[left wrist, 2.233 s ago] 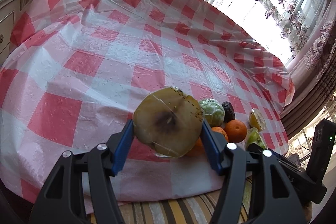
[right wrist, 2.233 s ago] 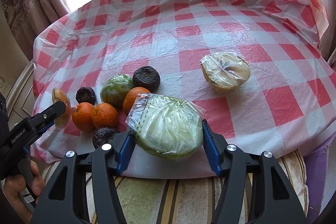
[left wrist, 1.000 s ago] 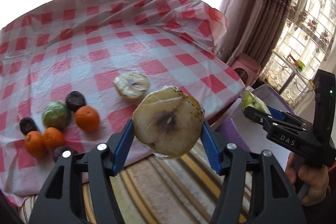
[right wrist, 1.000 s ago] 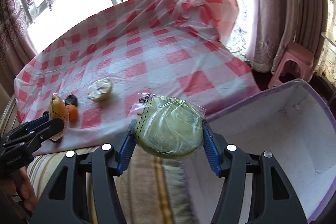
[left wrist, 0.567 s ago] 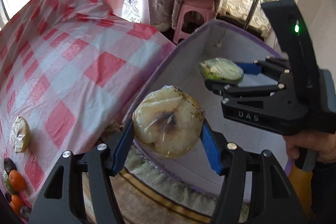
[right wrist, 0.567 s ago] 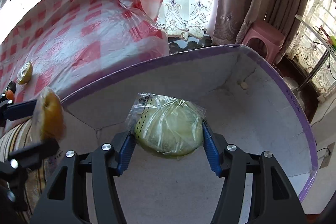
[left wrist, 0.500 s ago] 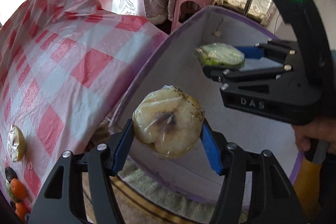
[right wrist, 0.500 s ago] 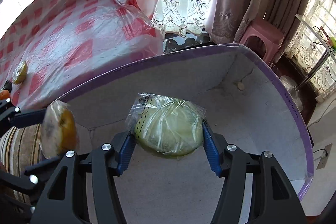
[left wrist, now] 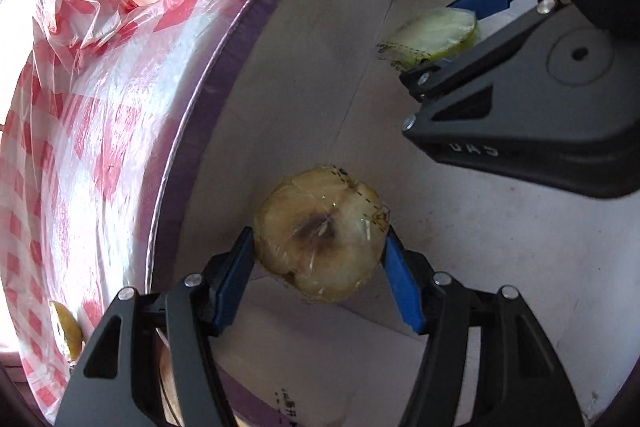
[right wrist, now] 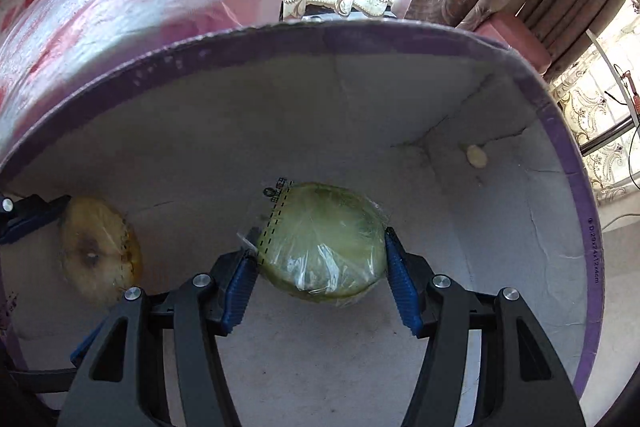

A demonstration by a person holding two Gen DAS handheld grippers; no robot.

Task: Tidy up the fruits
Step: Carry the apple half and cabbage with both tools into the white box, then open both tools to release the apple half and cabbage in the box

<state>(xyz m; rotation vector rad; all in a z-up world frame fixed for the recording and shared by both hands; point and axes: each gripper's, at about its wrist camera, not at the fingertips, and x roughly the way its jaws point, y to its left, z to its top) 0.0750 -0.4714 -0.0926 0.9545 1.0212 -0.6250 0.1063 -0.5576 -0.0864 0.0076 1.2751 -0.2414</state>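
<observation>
My left gripper (left wrist: 318, 267) is shut on a plastic-wrapped yellow fruit half (left wrist: 320, 233) with a brown core, held low inside a purple-rimmed white box (left wrist: 192, 131). My right gripper (right wrist: 322, 265) is shut on a wrapped green fruit half (right wrist: 326, 239), also down inside the box (right wrist: 400, 39). In the left wrist view the right gripper (left wrist: 460, 39) and its green half (left wrist: 434, 33) show at upper right. In the right wrist view the yellow half (right wrist: 98, 255) sits at the left between the left gripper's blue pads.
The red-checked tablecloth (left wrist: 68, 131) lies beside the box, with another wrapped fruit half (left wrist: 70, 335) on it. A small pale scrap (right wrist: 476, 157) sits in the box's far corner. A pink stool (right wrist: 516, 35) and curtains stand beyond.
Both grippers swung from over the table to the box and sank into it, each still holding its fruit half. The left gripper rolled as it came down.
</observation>
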